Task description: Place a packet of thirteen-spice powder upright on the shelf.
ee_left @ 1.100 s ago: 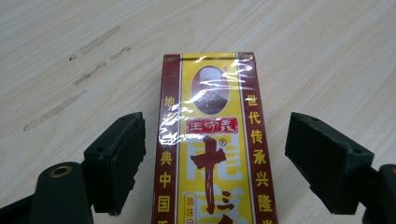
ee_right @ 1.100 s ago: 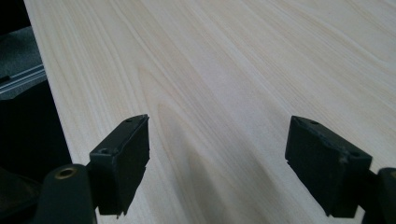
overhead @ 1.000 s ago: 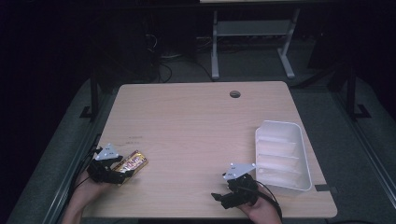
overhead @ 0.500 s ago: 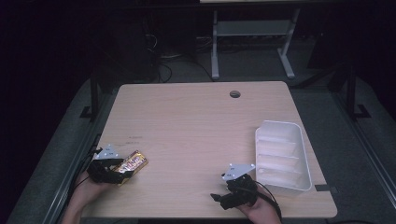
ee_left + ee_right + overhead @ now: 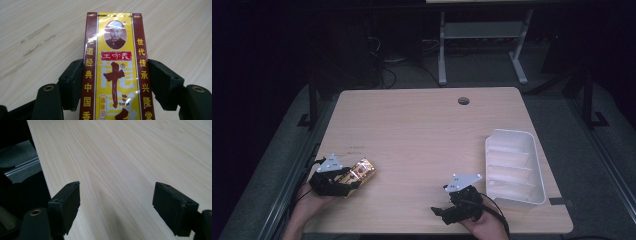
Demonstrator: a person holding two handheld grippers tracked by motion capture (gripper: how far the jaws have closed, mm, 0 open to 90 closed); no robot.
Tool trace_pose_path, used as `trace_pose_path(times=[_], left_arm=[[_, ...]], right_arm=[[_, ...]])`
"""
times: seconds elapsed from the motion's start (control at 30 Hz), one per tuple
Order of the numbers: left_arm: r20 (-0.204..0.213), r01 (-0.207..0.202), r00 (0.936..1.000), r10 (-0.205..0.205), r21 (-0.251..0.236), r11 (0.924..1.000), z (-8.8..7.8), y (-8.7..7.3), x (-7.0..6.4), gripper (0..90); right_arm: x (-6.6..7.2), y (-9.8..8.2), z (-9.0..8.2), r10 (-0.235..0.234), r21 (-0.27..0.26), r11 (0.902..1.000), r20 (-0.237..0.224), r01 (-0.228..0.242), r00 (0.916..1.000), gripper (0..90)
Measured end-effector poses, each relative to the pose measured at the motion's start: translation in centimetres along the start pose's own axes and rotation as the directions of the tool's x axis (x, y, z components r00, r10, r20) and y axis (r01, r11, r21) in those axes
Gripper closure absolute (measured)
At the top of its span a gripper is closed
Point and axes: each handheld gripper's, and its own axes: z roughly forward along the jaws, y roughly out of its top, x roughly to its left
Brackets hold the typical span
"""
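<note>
A yellow and dark-red packet [image 5: 116, 70] with Chinese print and a small portrait lies flat on the wooden table [image 5: 422, 135]. My left gripper [image 5: 115, 80] is shut on its two long edges. From above, the packet [image 5: 360, 172] glints gold near the table's front left corner, with the left gripper [image 5: 346, 181] behind it in a person's hand. My right gripper [image 5: 443, 212] hangs over the front edge, jaws wide apart. Along its own jaws, the right gripper [image 5: 116, 202] frames nothing but bare wood.
A white ribbed tray [image 5: 515, 165] sits at the table's right side. A round cable hole [image 5: 463, 101] is near the far edge. A metal stand [image 5: 482, 35] and dark floor lie beyond the table.
The left gripper with the packet has shifted slightly toward the front left. The right gripper has barely moved.
</note>
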Motion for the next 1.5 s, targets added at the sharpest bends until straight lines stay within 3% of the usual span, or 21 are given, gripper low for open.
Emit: trace_pose_path(times=[0.33,0.7,0.8,1.07,1.33,1.5], left_arm=[[0.041,-0.086,0.9953,0.088,-0.038,0.9955,1.1,2.2,-3.1,32.4],[0.078,-0.162,0.9827,0.168,-0.08,0.9836,2.5,4.1,-6.6,32.4],[0.084,-0.183,0.9781,0.19,-0.091,0.9789,3.0,4.5,-7.7,32.4],[0.102,-0.23,0.9649,0.242,-0.115,0.9664,4.0,5.6,-10.2,32.4],[0.115,-0.261,0.9541,0.277,-0.133,0.956,4.8,6.1,-11.9,32.4],[0.097,-0.28,0.95,0.297,-0.159,0.9468,4.8,6.4,-12.7,32.4]], right_arm=[[0.0,2.0,-0.1,0.014,0.012,0.9998,-0.032,-0.013,0.9994,19.2],[-0.9,4.2,0.6,0.039,-0.003,0.9992,-0.068,-0.039,0.997,21.0],[-1.2,4.6,1.0,0.064,-0.009,0.9979,-0.084,-0.065,0.9944,21.6],[-2.1,4.3,1.1,0.113,-0.013,0.9933,-0.084,-0.115,0.99,21.7],[-2.5,4.0,1.3,0.154,-0.031,0.9871,-0.09,-0.157,0.984,24.3],[-2.9,3.7,1.8,0.186,-0.034,0.9812,-0.104,-0.19,0.9771,25.1]])
